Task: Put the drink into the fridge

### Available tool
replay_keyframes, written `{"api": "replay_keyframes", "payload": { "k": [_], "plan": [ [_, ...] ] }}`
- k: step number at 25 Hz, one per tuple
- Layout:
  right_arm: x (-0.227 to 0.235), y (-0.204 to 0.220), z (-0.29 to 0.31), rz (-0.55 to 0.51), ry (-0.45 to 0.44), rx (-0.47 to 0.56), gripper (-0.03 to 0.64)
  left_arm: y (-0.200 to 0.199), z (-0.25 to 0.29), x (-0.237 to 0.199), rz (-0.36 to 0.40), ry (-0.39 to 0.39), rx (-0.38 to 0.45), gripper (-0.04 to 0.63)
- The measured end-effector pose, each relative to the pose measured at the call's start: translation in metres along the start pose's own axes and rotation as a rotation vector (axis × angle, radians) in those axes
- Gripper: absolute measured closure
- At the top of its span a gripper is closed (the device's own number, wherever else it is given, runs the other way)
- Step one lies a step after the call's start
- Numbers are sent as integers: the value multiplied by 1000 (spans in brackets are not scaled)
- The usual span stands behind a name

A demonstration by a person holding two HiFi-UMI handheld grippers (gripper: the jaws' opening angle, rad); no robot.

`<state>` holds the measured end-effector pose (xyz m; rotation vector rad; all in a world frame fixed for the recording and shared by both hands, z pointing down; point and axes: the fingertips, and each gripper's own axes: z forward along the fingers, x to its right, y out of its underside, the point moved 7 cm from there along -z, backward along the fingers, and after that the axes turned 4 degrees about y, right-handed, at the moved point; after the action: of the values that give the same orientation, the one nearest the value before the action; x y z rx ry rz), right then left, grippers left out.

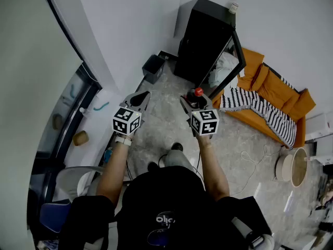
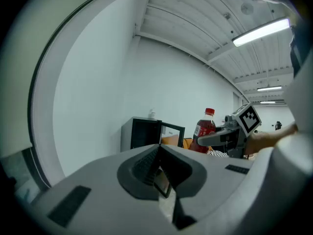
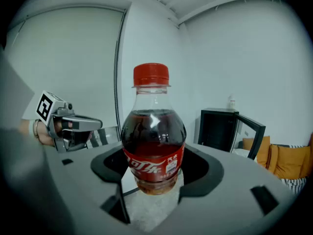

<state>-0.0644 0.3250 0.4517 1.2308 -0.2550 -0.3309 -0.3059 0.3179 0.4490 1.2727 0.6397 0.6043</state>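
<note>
We stand on a pale stone floor [image 1: 244, 139] in a white-walled room. Our left gripper [image 1: 143, 97] is empty, jaws closed together. Our right gripper [image 1: 196, 102] clamps the drink [image 3: 152, 141], a red-capped cola bottle, upright between widely parted jaws. Ahead stands the black fridge [image 1: 205, 35], door open; right of it is an orange sofa [image 1: 281, 95].

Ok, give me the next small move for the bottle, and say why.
Probably carry the bottle forward toward the fridge. The right gripper is shut on the bottle and holds it upright. The fridge stands some way ahead with its door already open, so nothing seems to need opening first. The left gripper is shut and empty.
</note>
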Motion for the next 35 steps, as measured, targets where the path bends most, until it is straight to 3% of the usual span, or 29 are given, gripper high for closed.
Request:
{"api": "replay_keyframes", "payload": {
  "k": [20, 28, 35],
  "plan": [
    [19, 14, -17, 18, 21, -1, 302, 13, 3, 16, -11, -1, -13, 589],
    [60, 1, 41, 26, 11, 1, 302, -1, 59, -24, -7, -5, -28, 589],
    [123, -32, 108, 29, 28, 15, 302, -29, 140, -71, 4, -1, -43, 589]
  ]
}}
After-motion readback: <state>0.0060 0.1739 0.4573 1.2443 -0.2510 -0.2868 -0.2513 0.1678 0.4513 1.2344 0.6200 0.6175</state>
